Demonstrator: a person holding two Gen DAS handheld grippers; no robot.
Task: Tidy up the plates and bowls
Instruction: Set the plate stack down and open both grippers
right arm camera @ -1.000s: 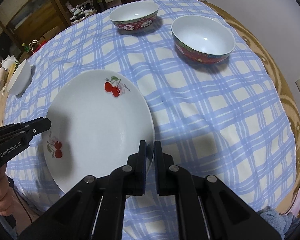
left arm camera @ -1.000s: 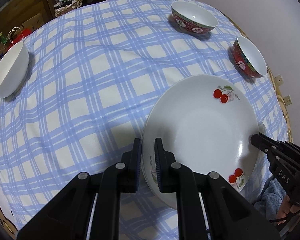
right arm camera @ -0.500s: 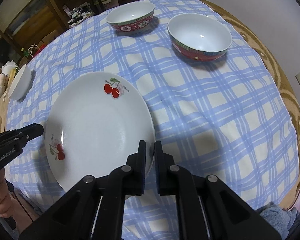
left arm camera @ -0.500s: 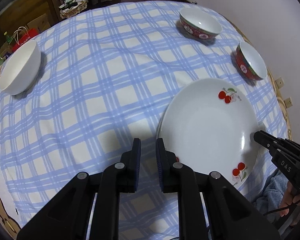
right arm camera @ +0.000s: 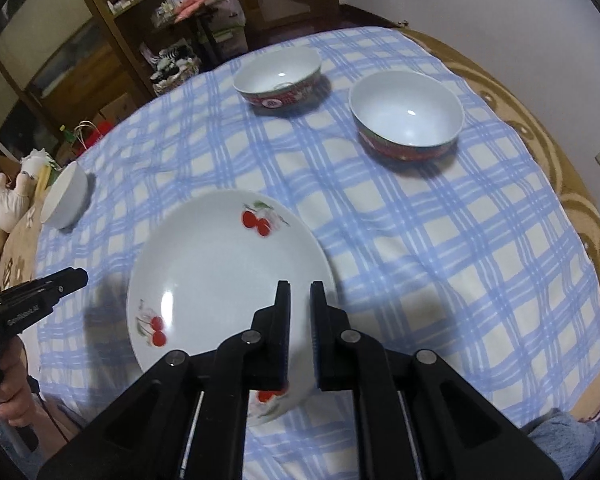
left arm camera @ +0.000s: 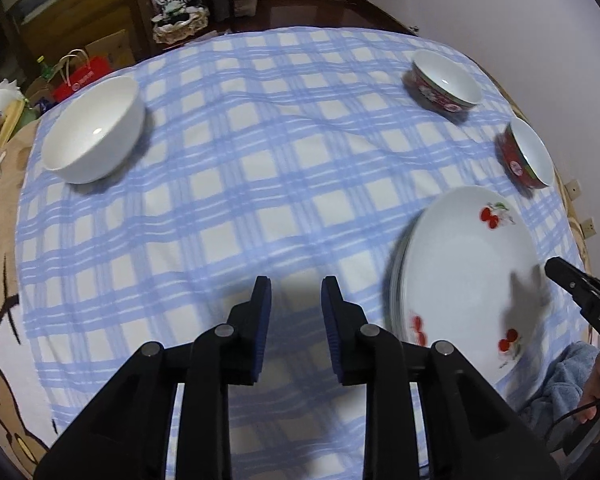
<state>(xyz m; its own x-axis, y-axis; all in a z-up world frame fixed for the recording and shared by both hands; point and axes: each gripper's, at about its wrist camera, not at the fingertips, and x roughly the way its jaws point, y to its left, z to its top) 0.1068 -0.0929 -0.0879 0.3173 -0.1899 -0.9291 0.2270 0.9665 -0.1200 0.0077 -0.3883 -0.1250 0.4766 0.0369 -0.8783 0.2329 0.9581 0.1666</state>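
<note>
My left claw (left arm camera: 296,308) hangs over bare blue-checked cloth (left arm camera: 260,184), its jaws opening with nothing between them, only tablecloth below the blue pads. The cherry-print plate (left arm camera: 464,276) lies on the surface just to the right of this claw, clear of its fingers; along its left edge I can make out more rims beneath, so it looks like the top of a stack, though blur keeps me from counting. Far ahead and to the left of the left claw sits a plain white bowl (left arm camera: 96,136). Ahead and well to the right are two red-patterned bowls, one further off (left arm camera: 444,84) and one nearer the plate (left arm camera: 526,152), standing apart from each other.

My right claw (right arm camera: 300,312) sits over the near right rim of the same plate (right arm camera: 220,276). Its jaws are opening too, and the rim shows in the narrow gap between them, but I cannot tell whether the pads touch it. From this claw, the two red bowls stand ahead, one straight on (right arm camera: 278,76) and one to the right (right arm camera: 406,114), and the white bowl (right arm camera: 66,196) is far off to the left. The left claw's tip pokes in at the left of the plate, with a hand (right arm camera: 8,396) gripping its handle below.
</note>
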